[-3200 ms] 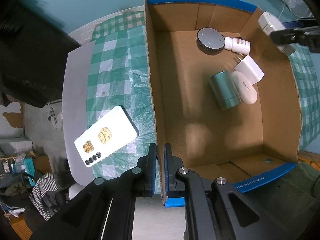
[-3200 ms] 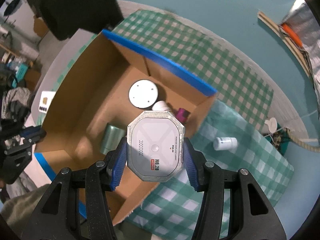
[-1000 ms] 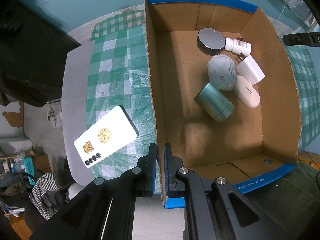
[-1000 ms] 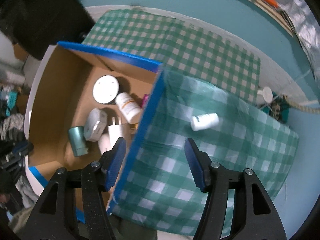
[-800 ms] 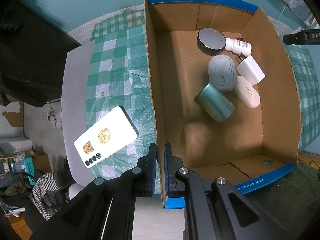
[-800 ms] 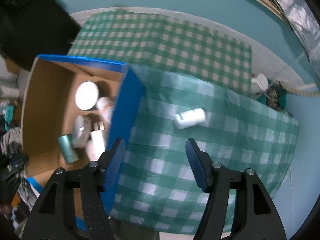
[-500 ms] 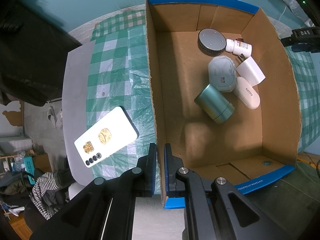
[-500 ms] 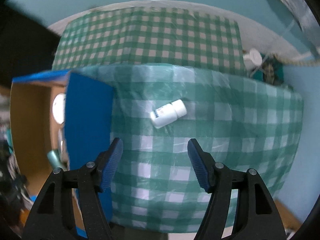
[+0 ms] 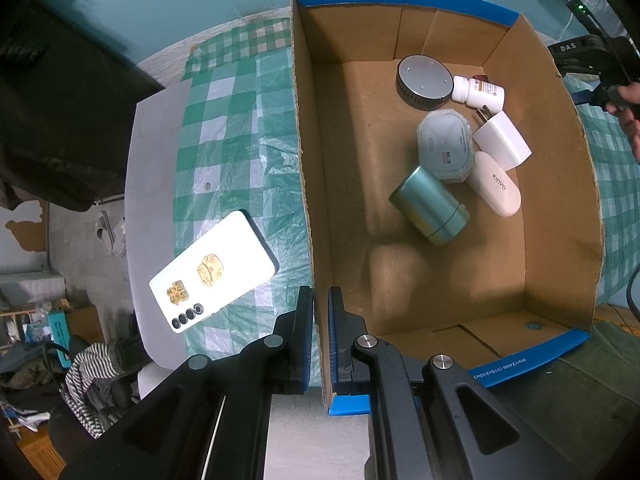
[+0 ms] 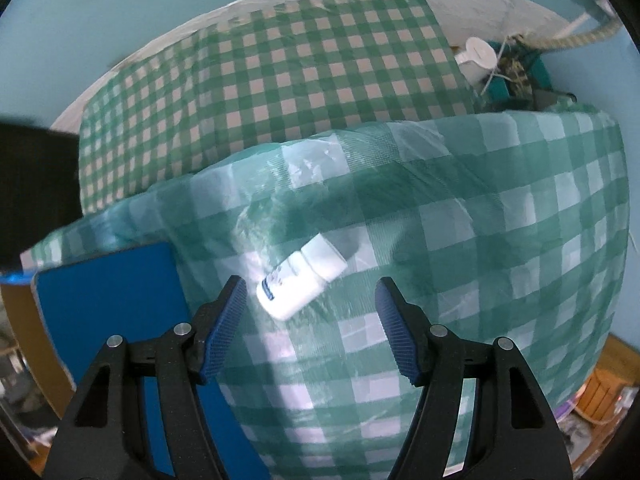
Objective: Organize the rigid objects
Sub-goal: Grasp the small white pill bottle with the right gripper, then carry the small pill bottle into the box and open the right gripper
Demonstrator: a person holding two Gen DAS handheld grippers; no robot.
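The right claw [image 10: 308, 312] hung over the checked cloth [image 10: 500, 240] with its jaws wide and empty; they had just been opening, and nothing lay between the pads. The thing the coming move seemed to turn on was the white bottle [image 10: 301, 282], lying on its side on the cloth just outside the box [image 10: 104, 300]. In the right wrist view it sat ahead of the fingertips and nearer the left finger [image 10: 224, 320] than the right one, so it was off centre in the gap, not yet bracketed. Its long axis ran slantwise, cap up and to the right, base down and to the left, which put it neither square across the jaws nor in line with them. By my reading, a clean grip across the body would need the claw to come forward and a little left, and perhaps roll a touch. The right hand was plainly the nearer one. The left claw [image 9: 321, 336] was pinched shut on the box wall [image 9: 316, 280] at its near corner, well apart from the bottle, which did not show in its view. Inside the box lay a green can [image 9: 428, 212], an octagonal tin [image 9: 446, 150], a round puck [image 9: 425, 82], a charger [image 9: 502, 142] and other small things.
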